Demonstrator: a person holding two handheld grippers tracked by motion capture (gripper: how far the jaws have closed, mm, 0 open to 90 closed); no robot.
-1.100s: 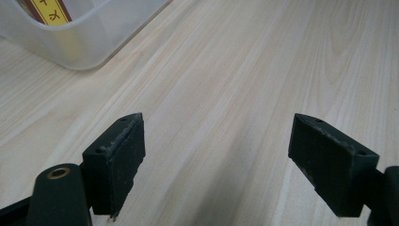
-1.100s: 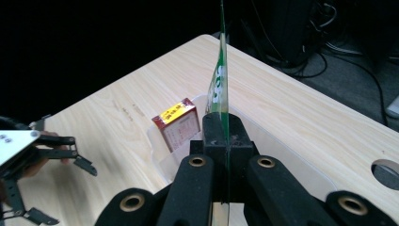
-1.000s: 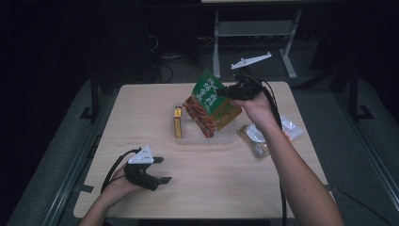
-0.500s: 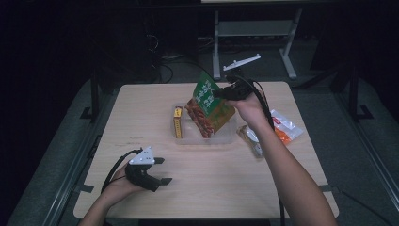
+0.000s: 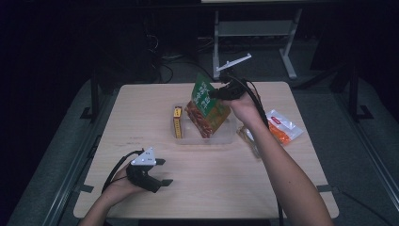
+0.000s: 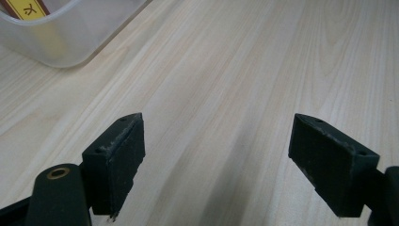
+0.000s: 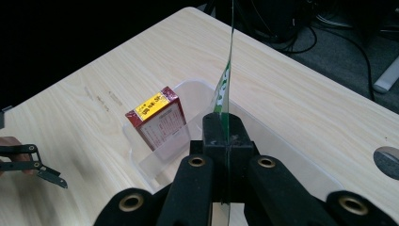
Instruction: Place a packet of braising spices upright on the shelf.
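Dark surroundings enclose a light wooden table (image 5: pixel 141 117), with a white metal stand on the floor beyond its far edge. At the table centre sits a clear plastic tub (image 5: pixel 221 134), open at the top. A red box with a yellow label (image 5: pixel 178 122) stands on edge against the tub's left wall; the right gripper view shows it (image 7: pixel 157 120) inside the tub. A green and brown snack bag (image 5: pixel 207 106) hangs tilted over the tub, its lower end down among the tub walls. The right gripper (image 5: pixel 220 93) is clamped on the bag's upper edge, jaws pressed together with the thin film (image 7: pixel 225 94) pinched between them. To the right of the tub, on the table, lie a clear packet with orange contents and a red label (image 5: pixel 281 127) and, closer to the tub, another small wrapped item (image 5: pixel 248 137), partly hidden by the person's forearm. The left gripper (image 5: pixel 160 172) rests near the table's front left, well apart from the tub, its jaws spread wide with nothing but bare wood between them.
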